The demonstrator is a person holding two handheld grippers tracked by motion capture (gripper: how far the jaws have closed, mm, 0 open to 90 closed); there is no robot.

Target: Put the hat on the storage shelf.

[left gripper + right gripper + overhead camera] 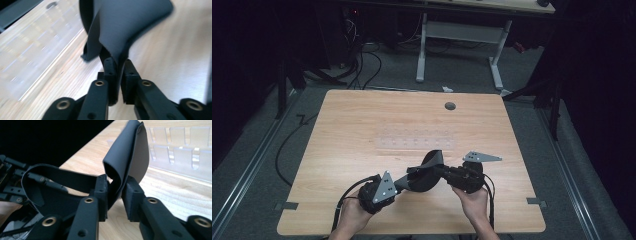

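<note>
Handing the black rubbery sheet (428,172) from one side to the other looks like the step here; it hangs just above the table (362,130), near the front edge, between the two tools. The left gripper (117,72) is clenched on one folded edge. The right gripper (116,195) has the other fold between its jaws, but one pad seems to stand clear, so its grip looks slack. Best keep the left pinch firm before drawing the right away.
</note>
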